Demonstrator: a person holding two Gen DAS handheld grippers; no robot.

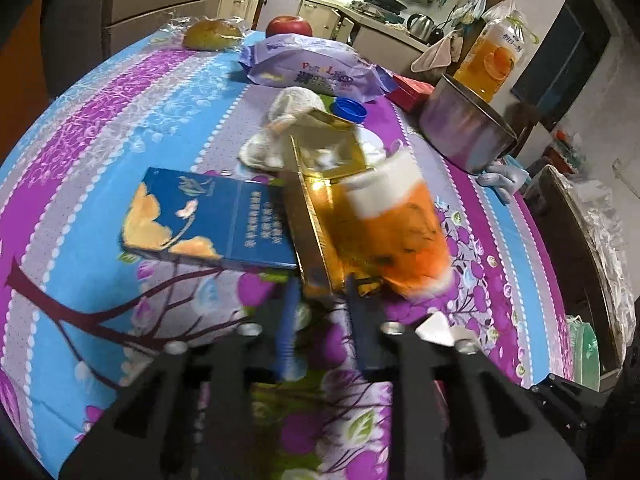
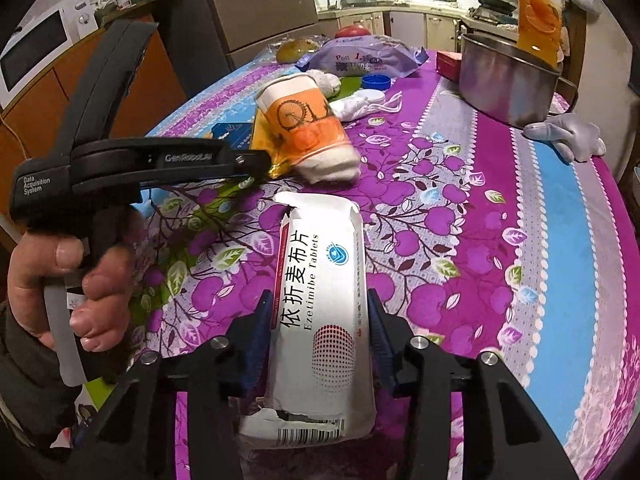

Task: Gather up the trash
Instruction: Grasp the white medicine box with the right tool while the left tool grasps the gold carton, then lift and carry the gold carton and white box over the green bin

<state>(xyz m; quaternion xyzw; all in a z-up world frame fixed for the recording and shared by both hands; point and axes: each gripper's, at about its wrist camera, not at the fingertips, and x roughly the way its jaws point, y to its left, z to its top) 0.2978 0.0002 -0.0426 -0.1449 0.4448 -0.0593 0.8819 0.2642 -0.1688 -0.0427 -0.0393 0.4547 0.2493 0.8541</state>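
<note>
Meanwhile the left claw [image 1: 320,280] clamped the gold box [image 1: 316,216]; the right claw [image 2: 318,320] pinched the tablet box [image 2: 320,280] over the bench [image 2: 500,220].

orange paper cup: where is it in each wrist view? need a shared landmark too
Left wrist: orange cup lies tipped just right of centre, right above the left gripper, against a gold box.
Right wrist: cup sits upper centre, at the tip of the left gripper.
Shared landmark: steel pot, toward the right in both.
</note>
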